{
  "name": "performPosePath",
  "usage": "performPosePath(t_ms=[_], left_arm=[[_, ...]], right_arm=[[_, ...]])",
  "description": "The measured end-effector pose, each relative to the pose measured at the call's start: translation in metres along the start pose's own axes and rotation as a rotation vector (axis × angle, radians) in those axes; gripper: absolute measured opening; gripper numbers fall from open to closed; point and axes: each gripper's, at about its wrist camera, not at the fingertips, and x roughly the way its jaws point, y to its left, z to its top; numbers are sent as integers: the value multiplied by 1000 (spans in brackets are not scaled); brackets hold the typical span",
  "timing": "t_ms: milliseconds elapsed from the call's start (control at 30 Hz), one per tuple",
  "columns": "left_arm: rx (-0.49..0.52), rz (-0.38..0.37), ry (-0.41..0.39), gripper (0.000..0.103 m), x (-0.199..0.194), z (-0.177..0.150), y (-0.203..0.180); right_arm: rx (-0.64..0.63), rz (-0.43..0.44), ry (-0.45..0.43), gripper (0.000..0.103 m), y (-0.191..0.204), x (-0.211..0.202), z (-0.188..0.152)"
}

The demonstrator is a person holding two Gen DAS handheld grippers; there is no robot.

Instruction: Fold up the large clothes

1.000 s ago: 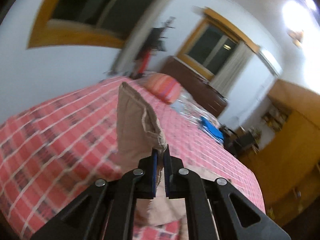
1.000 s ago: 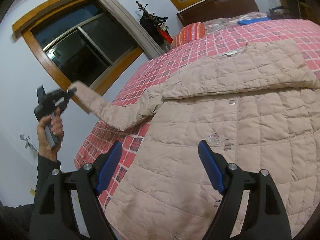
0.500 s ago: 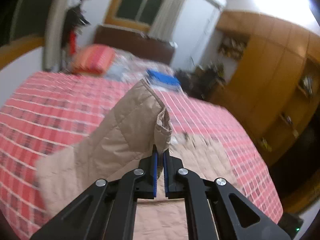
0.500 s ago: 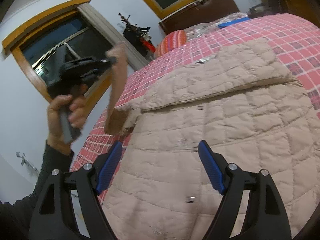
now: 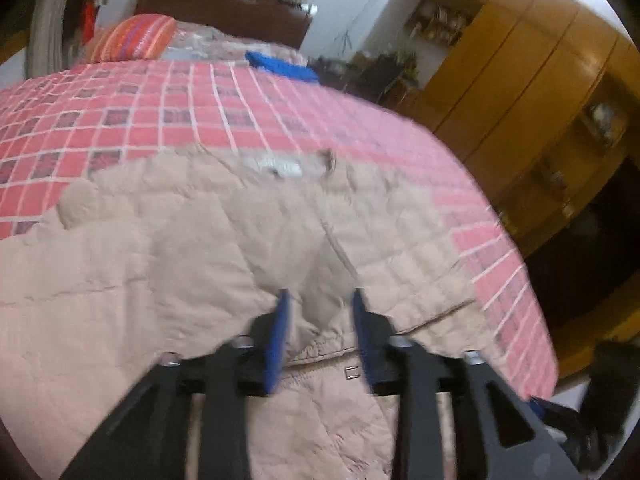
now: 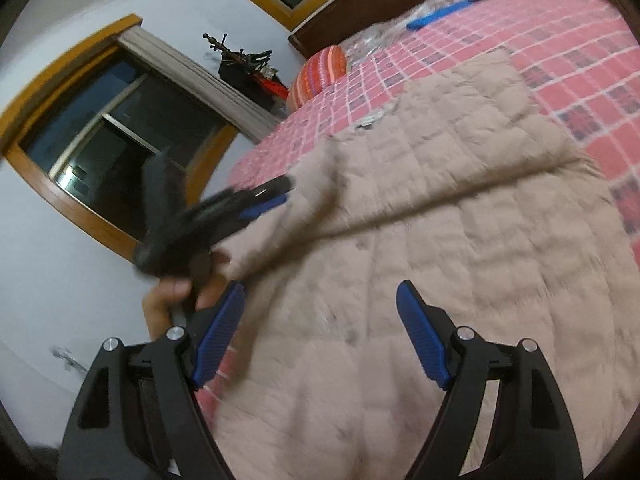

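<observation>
Beige quilted down, a jacket (image 6: 420, 240) spread front-up on the red checked bedspread (image 5: 168, 120), collar toward the striped pillow (image 5: 134, 38); both sleeves now lie folded across the chest, the far one in a long band, the near one (image 5: 188, 256) under my left gripper (image 5: 318, 308); its blue pads stand apart with only loose cloth between them, so it grips nothing (the view is blurred, mind); my right gripper (image 6: 320, 320) hangs wide open over the hem end, holding nothing; so the sleeves look done, I judge; left are the lengthwise folds, hem up toward collar, and a smoothing of the puffy panels.
</observation>
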Motion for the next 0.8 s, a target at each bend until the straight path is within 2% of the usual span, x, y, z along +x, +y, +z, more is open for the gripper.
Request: performPosePath(t_ms=[67, 100, 133, 167, 267, 333, 433, 533, 600, 667, 700, 800], left_arm=[[-29, -14, -48, 57, -29, 2, 9], [-43, -22, -76, 59, -46, 1, 15], [-50, -22, -96, 60, -58, 2, 20], [-61, -9, -128, 63, -75, 0, 28], [-134, 41, -196, 68, -112, -13, 65], [-208, 80, -213, 68, -128, -26, 97], [-316, 102, -228, 68, -143, -42, 138], [-388, 110, -239, 68, -152, -59, 166], [-403, 118, -237, 68, -153, -65, 173], [-410, 123, -235, 68, -153, -67, 177], [-411, 124, -234, 68, -153, -66, 178], [-411, 108, -240, 68, -153, -66, 179]], right_arm=[[42, 50, 47, 78, -5, 19, 28], [70, 83, 97, 78, -8, 38, 44], [100, 108, 147, 75, -12, 56, 57], [128, 115, 176, 68, -18, 70, 66], [188, 82, 252, 64, -33, 123, 97], [208, 64, 298, 64, -39, 151, 110], [197, 30, 348, 64, -38, 184, 120], [190, 37, 398, 61, -33, 204, 127], [167, 35, 433, 28, -26, 212, 133], [123, 6, 440, 13, -18, 213, 137], [95, -7, 433, 6, -11, 210, 140], [47, -15, 369, 5, 8, 183, 155]])
